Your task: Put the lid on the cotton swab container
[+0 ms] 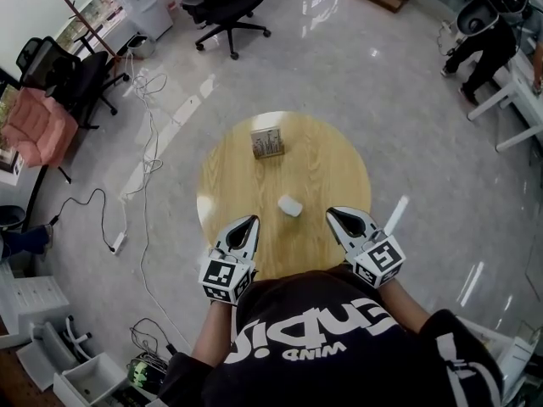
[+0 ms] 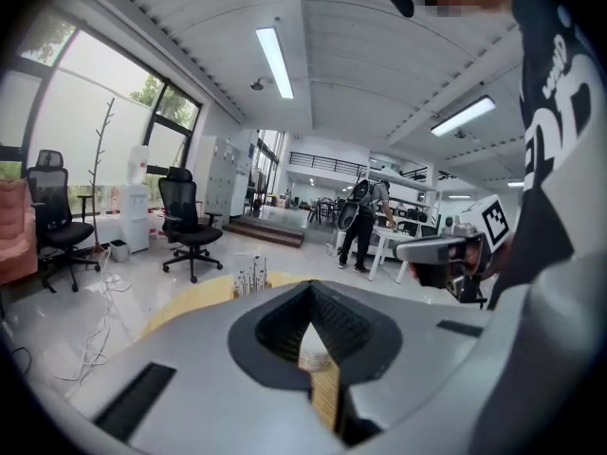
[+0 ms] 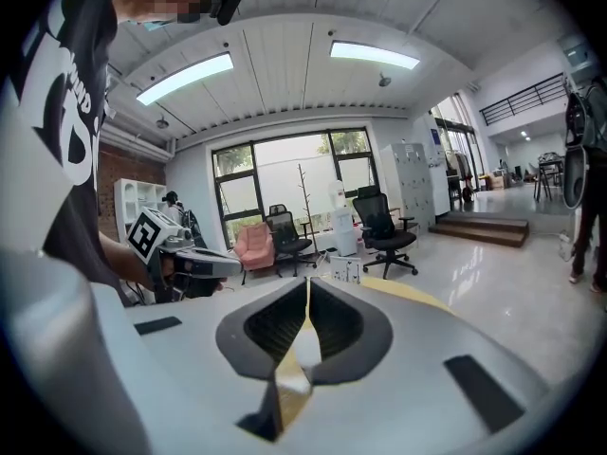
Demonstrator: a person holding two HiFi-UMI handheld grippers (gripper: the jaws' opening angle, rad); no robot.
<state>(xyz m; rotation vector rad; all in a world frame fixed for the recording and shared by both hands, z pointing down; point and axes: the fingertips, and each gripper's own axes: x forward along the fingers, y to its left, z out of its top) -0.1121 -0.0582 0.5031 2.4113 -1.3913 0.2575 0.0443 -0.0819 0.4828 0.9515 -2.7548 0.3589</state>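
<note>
Table: I am working over a round wooden table point(image 1: 229, 176) that stands on a glossy pale floor point(image 1: 382, 83).
Container: the container point(image 1: 267, 142) stands upright on the far half of the table. It is uncovered, with swabs sticking up, and sits well apart from both grippers.
Lid: the white lid point(image 1: 290, 205) lies flat on the table nearer to me, apart from the container. In the head view it sits between the two gripper tips, and neither touches it.
Left: my left gripper point(image 1: 253, 220) is over the near left part of the table and points toward the far side. In its own view the fingers are pressed together at the tips, with nothing pinched.
Right: my right gripper point(image 1: 330, 212) is over the near right part of the table and also points away from me. Its fingers are closed tip to tip and hold nothing.
Room: a black chair point(image 1: 225, 7) and a pink chair point(image 1: 38, 125) stand beyond the table. Cables point(image 1: 148, 159) trail across the floor on the left. A person point(image 1: 479, 32) stands by a white desk point(image 1: 517, 100) at far right.
</note>
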